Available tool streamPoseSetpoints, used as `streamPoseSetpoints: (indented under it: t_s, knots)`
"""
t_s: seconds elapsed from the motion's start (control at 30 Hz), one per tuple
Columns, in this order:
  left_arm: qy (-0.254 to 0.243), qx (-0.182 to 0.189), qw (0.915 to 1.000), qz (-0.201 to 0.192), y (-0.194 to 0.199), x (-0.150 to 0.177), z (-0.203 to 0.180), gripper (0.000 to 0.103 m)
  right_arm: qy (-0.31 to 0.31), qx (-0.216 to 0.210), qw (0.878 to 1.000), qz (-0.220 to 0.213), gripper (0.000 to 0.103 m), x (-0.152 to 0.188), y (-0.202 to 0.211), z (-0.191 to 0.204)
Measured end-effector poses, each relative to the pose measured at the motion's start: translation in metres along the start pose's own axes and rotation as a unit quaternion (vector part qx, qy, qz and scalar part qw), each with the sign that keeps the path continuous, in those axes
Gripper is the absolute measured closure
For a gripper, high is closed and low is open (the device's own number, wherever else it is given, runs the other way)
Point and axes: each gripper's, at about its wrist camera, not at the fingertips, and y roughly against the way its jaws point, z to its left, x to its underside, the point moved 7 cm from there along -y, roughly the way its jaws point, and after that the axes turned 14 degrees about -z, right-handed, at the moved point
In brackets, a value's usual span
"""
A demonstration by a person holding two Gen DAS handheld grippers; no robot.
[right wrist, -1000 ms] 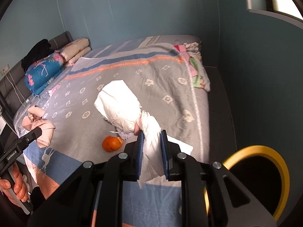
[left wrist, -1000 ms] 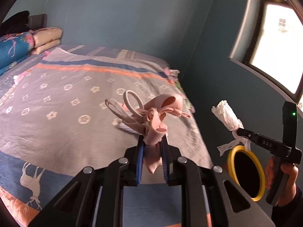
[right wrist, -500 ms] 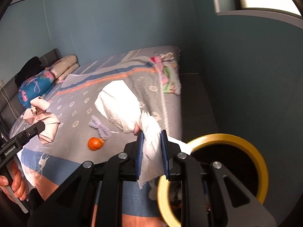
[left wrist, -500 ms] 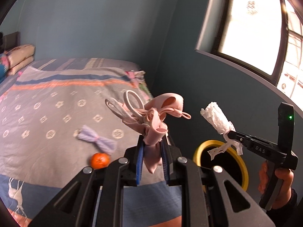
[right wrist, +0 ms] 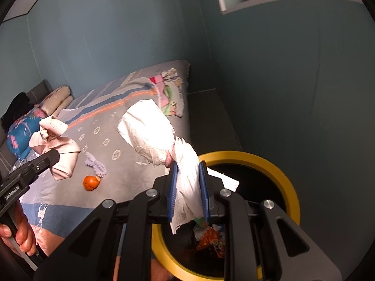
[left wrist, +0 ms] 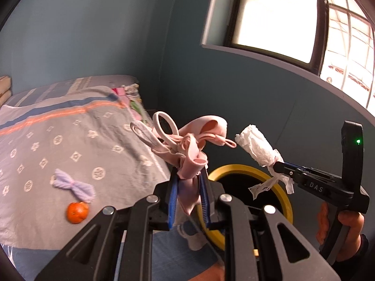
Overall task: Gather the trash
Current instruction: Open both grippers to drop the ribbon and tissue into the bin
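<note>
Gripping pink cloth [left wrist: 187, 164]: left gripper [left wrist: 188, 201] | tissue wad [right wrist: 152, 133]: right gripper [right wrist: 188, 192] | above bin [right wrist: 276, 164]

Pink mask bundle [left wrist: 187, 145]: soft matt cloth with thin elastic loops, creased. White tissue wad [right wrist: 150, 131]: thin crinkled paper, matt, torn at the edges. Left gripper [left wrist: 187, 194] and right gripper [right wrist: 188, 192]: matt black plastic bodies, ribbed blue pads [right wrist: 173, 192], bright metal screws. Bin [right wrist: 288, 187]: smooth yellow plastic rim with slight sheen. Bedspread [left wrist: 70, 140]: matt printed cloth, wrinkled. Lilac bow [left wrist: 72, 185]: fuzzy knitted yarn. Orange fruit [left wrist: 76, 212]: smooth, lightly glossy peel. Wall [right wrist: 281, 82]: flat matt paint.
</note>
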Motion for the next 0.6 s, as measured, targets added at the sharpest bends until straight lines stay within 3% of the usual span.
streamPoseSetpoints:
  t_s: [0.37,0.6]
  knots:
    - [-0.01,0.037,0.9981,0.049,-0.059,0.036,-0.043,0.086,-0.049,0.044,0.997,0.033,0.085,0.028,-0.007,-0.058]
    - [0.008,0.068,0.993,0.096,-0.095,0.069,-0.065,0.086,-0.071,0.061,0.994,0.05,0.085,0.045,-0.012,-0.081]
